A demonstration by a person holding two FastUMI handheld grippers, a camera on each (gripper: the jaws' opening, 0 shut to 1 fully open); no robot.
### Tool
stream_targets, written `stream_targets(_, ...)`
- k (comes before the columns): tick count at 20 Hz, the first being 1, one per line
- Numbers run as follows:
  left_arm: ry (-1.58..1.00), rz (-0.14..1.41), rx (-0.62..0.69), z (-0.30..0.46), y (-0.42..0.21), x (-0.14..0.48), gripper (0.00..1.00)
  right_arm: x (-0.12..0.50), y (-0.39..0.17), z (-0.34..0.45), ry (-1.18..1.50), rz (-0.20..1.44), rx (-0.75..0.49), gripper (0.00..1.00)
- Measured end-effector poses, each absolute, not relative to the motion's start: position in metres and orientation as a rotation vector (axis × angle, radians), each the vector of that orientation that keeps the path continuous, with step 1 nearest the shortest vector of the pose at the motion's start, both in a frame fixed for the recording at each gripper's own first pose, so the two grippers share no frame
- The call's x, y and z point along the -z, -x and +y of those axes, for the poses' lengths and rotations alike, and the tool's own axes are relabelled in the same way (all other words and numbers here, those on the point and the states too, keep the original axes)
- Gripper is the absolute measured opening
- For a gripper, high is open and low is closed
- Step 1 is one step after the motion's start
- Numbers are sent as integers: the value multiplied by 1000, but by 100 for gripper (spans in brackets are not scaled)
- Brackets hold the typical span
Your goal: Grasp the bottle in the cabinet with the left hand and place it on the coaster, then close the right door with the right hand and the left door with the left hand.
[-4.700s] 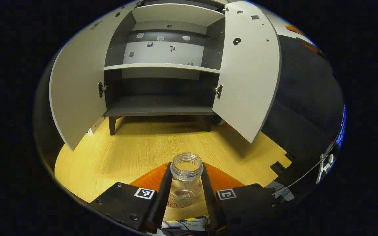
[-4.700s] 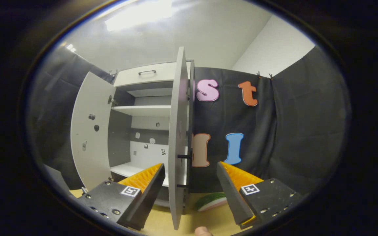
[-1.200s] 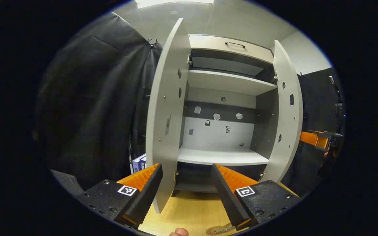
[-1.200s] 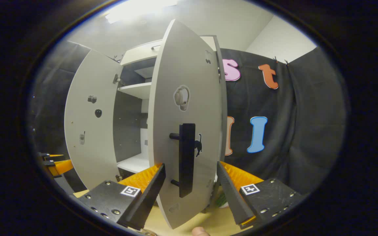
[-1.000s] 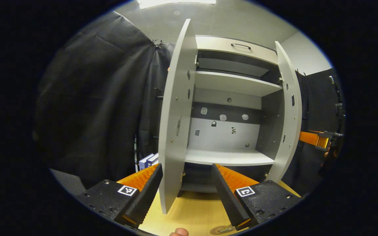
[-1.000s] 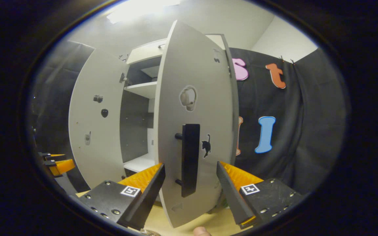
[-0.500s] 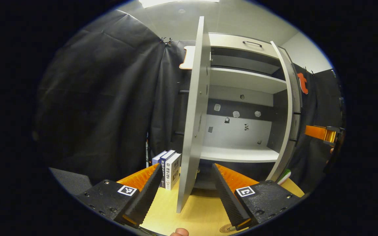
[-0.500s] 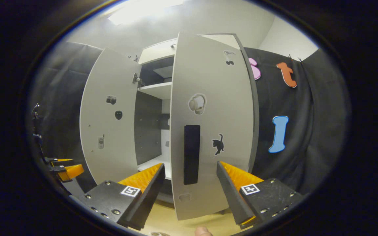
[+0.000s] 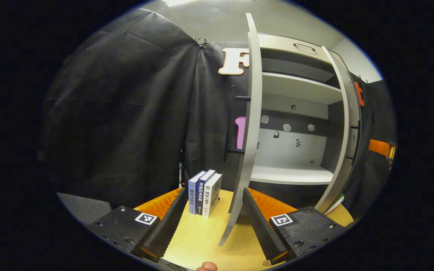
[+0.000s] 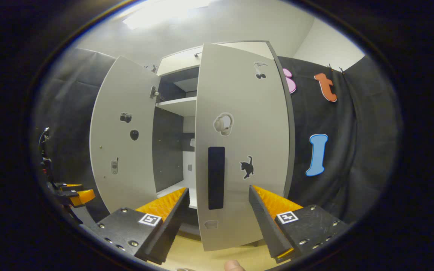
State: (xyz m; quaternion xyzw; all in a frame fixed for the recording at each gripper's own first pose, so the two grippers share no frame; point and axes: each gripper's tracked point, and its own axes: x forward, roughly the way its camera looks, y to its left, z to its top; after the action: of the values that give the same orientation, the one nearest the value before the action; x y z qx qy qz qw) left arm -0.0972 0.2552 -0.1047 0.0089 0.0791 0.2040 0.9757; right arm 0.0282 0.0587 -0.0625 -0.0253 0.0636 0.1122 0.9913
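One cabinet (image 9: 296, 113) with two doors, both ajar. In the left gripper view the left door (image 9: 249, 131) stands edge-on, its lower edge rising between the fingers of the left gripper (image 9: 213, 222) — jaws spread wide, gripping nothing. Two shelves show inside; three books (image 9: 205, 192) stand upright on the wooden table (image 9: 202, 244) just left of that door. In the right gripper view the right door (image 10: 239, 150) faces the camera, part-closed, one dark handle (image 10: 216, 177) upright on it between the fingers of the right gripper (image 10: 219, 222) — also released, clamped on nothing. Four stickers on this door face, three on the left door's inner face. The left gripper also shows at the far left edge there. A fingertip (image 10: 234, 265) shows at the bottom edge. Bottle and coaster: cannot tell where they sit.
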Motion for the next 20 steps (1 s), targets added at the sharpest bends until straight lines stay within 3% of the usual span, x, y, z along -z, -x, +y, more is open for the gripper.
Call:
stream_targets(2, -27, 164, -414, 261, 93, 105, 94, 62, -27, 55, 51, 121, -205, 99)
stream_targets(20, -54, 191, -388, 276, 71, 114, 93, 69, -24, 13, 55, 130, -68, 96)
